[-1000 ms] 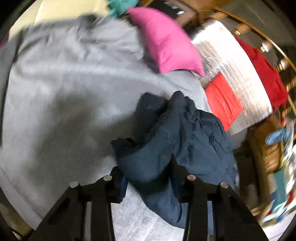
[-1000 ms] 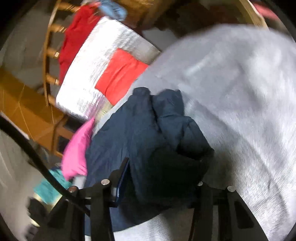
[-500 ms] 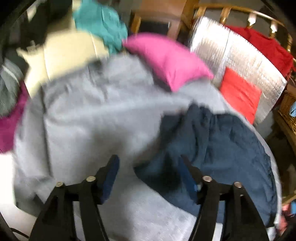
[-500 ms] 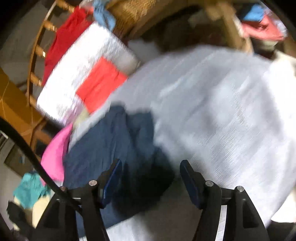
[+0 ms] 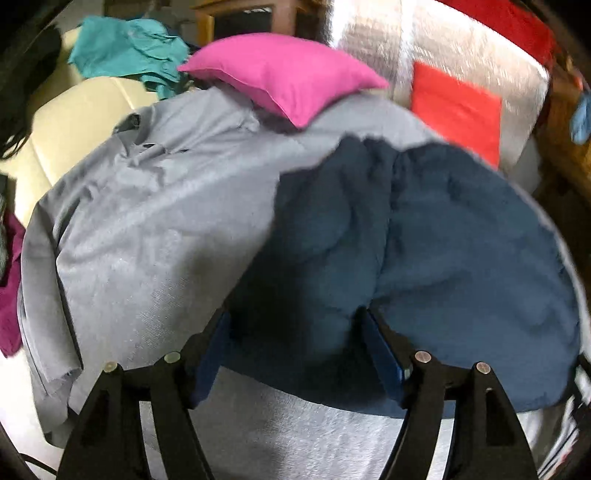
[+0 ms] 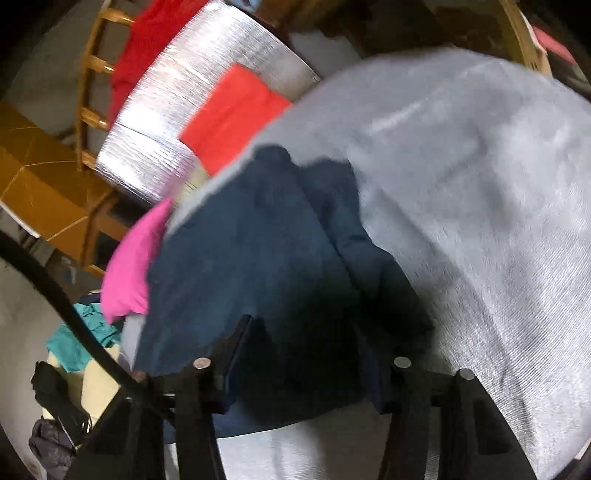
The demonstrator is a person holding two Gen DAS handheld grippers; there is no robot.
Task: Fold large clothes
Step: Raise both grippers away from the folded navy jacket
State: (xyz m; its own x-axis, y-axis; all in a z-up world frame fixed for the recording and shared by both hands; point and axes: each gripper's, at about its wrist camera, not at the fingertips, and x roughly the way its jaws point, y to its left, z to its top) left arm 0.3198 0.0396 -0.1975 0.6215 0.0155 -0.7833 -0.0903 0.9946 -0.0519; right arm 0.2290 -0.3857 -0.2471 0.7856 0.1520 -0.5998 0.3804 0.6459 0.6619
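L gripper: jaws are wide apart & have just been opening. The dark blue garment sits between them, but the pads don't squeeze it. The cloth near the tips is in dark shadow.

R gripper: jaws are part way apart & have just been closing a bit. The blue garment is between them too. Can't tell if the pads press on it, it's too dark & blurry there.

The blue garment lies spread out on a big grey cloth, w/ a fold down its middle. The grey cloth covers the whole surface under it.

Past the garment, at the far edge of the grey cloth, is a pink pillow. Beside that is a shiny silver mat w/ an orange-red square on it & a red cloth behind. A teal cloth lies on a cream cushion, left of the pillow. In the R view there's wooden furniture & a black cable on the left.
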